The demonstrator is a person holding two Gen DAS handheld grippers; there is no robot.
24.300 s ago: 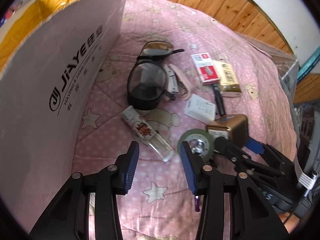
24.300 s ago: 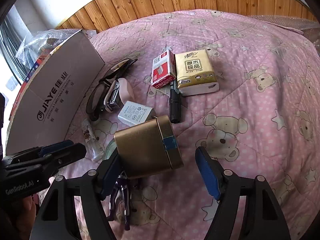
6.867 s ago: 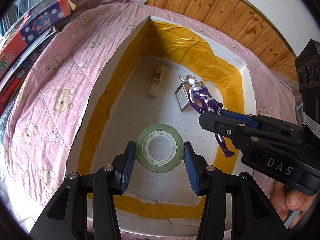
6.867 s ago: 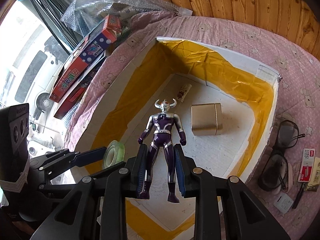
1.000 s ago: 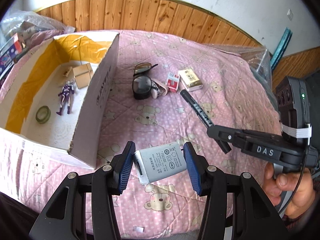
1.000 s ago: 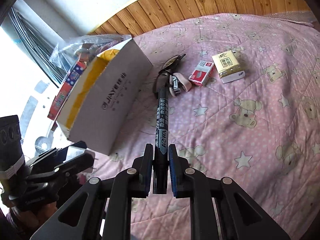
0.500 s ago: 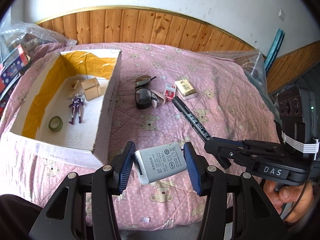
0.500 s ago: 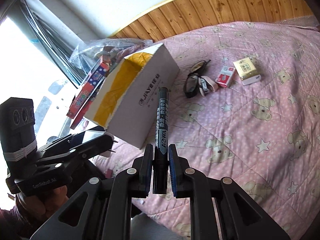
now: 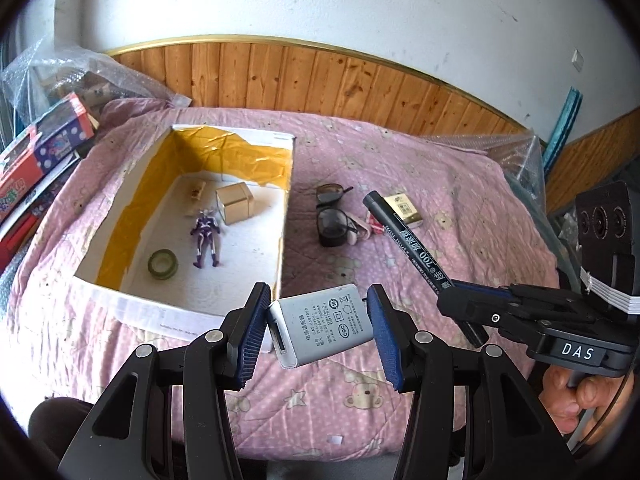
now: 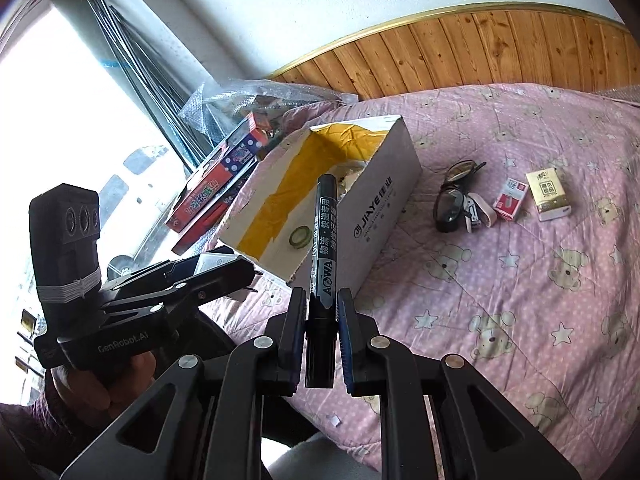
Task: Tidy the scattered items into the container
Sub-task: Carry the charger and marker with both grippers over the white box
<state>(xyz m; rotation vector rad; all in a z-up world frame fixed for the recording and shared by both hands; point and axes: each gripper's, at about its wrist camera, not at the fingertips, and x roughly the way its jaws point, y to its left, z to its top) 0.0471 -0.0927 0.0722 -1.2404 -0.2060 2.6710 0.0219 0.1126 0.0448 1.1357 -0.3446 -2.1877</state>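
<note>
My left gripper is shut on a grey power adapter and holds it high above the bed, near the front corner of the white cardboard box. My right gripper is shut on a black marker, which points up; the marker also shows in the left wrist view. Inside the box lie a purple figure, a green tape roll, a gold tin and a small bottle. Sunglasses, a pink stapler, a red staple box and a gold tissue pack lie on the pink bedspread.
Colourful toy boxes and bubble wrap lie left of and behind the box. A wooden panelled wall runs behind the bed. More bubble wrap sits at the bed's far right corner. A window is on the left.
Both grippers have risen and pulled back from the bed, holding the adapter and the marker. The box and the loose items look smaller and farther away.
</note>
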